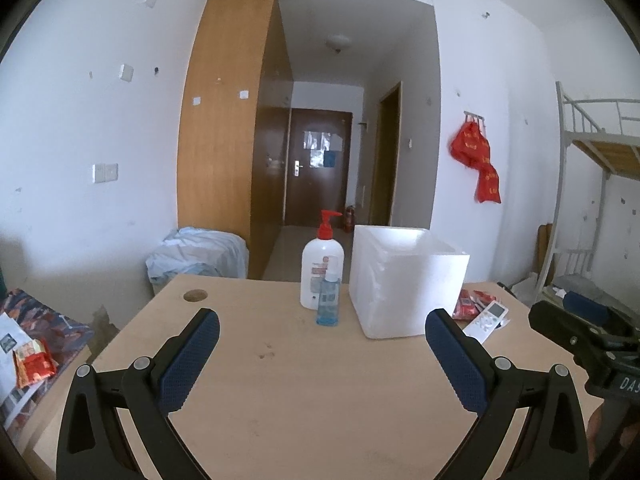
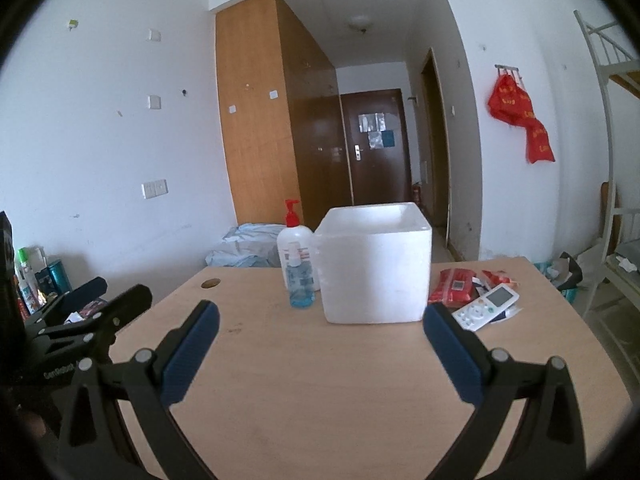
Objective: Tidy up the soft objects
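while both tools gape, white foam box (image 2: pixel 376 268) (interior hidden) stands on desk (image 2: pixel 320 380).

My left gripper body (image 2: pixel 60 372), lower left of the right wrist frame, reads "GenRobot"; other labels are illegible.

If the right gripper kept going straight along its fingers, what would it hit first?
Most likely the white foam box on the wooden desk: it sits roughly centred ahead of the open right gripper, with bare desk in between. Depth is hard to judge.
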`<state>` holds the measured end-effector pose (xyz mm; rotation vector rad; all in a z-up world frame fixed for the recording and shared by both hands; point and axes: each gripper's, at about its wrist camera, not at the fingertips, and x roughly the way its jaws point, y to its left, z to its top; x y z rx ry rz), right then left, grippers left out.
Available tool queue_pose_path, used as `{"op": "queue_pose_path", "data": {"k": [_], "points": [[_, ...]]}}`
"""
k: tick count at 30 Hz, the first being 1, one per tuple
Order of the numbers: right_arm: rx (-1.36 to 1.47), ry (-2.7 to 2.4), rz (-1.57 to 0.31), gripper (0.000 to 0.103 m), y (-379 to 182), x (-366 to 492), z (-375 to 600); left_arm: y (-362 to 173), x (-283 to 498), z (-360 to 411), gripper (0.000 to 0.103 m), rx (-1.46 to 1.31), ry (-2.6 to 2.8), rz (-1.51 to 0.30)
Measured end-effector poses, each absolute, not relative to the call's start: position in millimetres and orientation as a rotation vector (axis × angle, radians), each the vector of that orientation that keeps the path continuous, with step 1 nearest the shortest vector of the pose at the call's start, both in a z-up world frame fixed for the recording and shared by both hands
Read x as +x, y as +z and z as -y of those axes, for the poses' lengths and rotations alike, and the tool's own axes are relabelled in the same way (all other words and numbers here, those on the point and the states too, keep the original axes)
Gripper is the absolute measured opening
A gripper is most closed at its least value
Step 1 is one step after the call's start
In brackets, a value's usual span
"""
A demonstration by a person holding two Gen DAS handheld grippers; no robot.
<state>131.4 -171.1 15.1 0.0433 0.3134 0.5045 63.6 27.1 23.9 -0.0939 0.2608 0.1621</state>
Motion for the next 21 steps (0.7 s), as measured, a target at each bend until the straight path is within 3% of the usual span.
{"op": "queue_pose_path", "data": {"k": [21], "points": [[0.022, 0.439, -0.299, 0.103, 17.6, 122.9, 173.5, 23.6, 64.4, -29.3, 0.103, -0.090, 0.165, -0.267]]}}
